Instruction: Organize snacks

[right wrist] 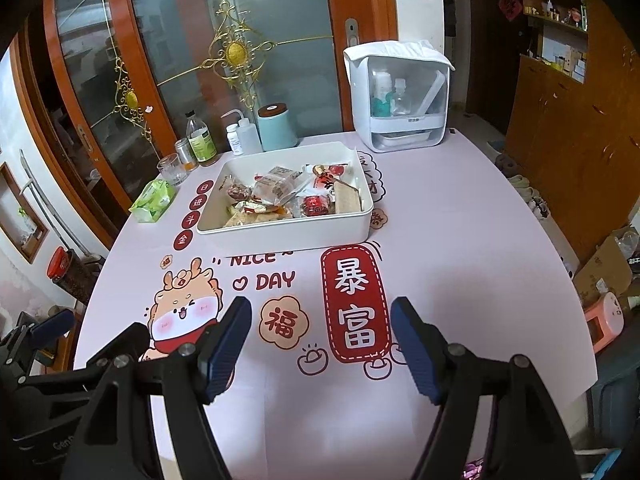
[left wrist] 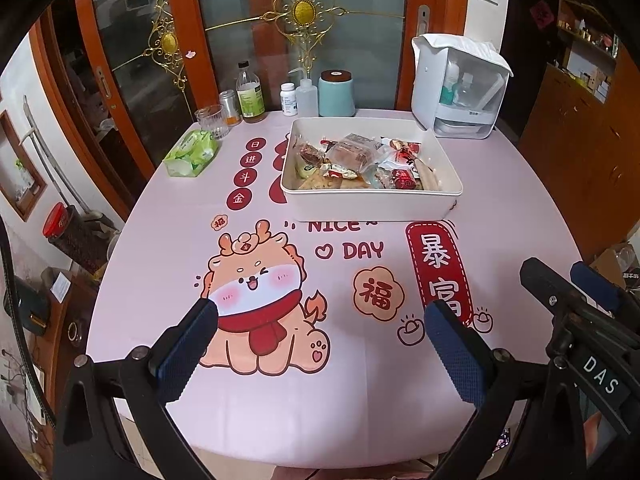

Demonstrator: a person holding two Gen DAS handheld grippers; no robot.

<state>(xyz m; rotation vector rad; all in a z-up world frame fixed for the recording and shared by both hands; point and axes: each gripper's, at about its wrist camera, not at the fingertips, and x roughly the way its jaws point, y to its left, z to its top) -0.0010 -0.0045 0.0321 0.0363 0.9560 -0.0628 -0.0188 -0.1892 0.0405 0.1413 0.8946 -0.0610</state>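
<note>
A white rectangular tray (left wrist: 372, 210) holds several wrapped snacks (left wrist: 352, 152) at the far middle of the pink printed table; it also shows in the right wrist view (right wrist: 288, 236), with the snacks (right wrist: 280, 190) piled inside. My left gripper (left wrist: 320, 312) is open and empty, low over the table's near part. My right gripper (right wrist: 320, 312) is open and empty, also near the front edge; it shows at the right in the left wrist view (left wrist: 568, 276). Both are well short of the tray.
A green tissue pack (left wrist: 192, 152) lies at the far left. A glass (left wrist: 212, 120), bottles (left wrist: 250, 94) and a teal canister (left wrist: 337, 94) line the back edge. A white storage box (left wrist: 460, 84) stands at the back right. Glass doors stand behind.
</note>
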